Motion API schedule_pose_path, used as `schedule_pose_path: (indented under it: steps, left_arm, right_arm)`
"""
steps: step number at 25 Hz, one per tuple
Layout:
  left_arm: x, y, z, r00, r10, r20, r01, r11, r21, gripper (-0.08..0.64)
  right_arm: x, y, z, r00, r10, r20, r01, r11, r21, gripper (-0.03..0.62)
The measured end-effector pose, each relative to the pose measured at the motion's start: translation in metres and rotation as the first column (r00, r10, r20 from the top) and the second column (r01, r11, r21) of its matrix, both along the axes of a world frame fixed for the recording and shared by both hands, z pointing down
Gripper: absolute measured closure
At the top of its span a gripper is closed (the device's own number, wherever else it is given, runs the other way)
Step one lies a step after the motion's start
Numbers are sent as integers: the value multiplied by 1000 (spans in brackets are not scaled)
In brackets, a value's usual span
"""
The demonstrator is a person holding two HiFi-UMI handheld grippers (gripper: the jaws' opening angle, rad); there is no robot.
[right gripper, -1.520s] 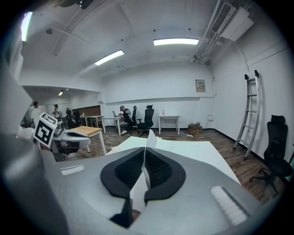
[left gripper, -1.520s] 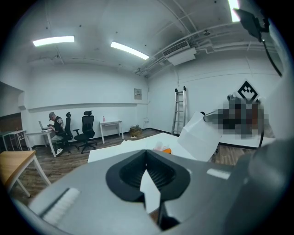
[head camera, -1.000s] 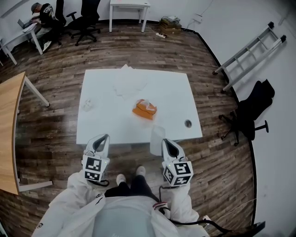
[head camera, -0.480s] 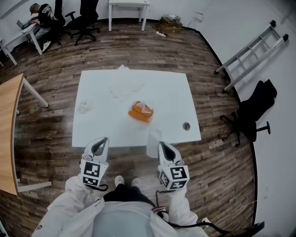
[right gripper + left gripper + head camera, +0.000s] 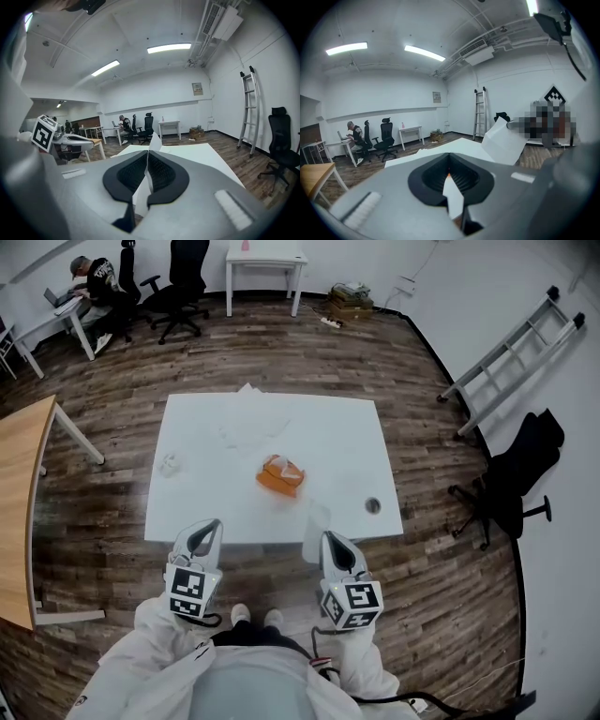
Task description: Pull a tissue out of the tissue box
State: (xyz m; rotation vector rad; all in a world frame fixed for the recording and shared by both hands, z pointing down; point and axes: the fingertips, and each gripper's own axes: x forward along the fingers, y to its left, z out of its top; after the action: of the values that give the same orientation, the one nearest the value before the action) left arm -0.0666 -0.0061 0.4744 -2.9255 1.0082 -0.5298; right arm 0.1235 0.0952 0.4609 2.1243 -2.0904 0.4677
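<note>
The right gripper (image 5: 331, 540) has its jaws pressed together on a white tissue (image 5: 316, 532), which hangs at the near edge of the desk (image 5: 328, 432), apart from the orange tissue box (image 5: 280, 475) (mid-desk). The left gripper (image 5: 210, 525) has its jaws closed too, on nothing.

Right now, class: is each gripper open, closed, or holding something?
Left gripper: jaws closed, nothing held.
Right gripper: jaws closed on a tissue.
</note>
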Motion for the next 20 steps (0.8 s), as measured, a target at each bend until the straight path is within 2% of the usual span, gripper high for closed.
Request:
schedule_pose_path:
  steps: [20]
  left_arm:
    - [6,24,-7,1000,-17,-16,17,1000,9,560]
  right_arm:
    - [2,23,-9,1000,-10,3,10,999,34,589]
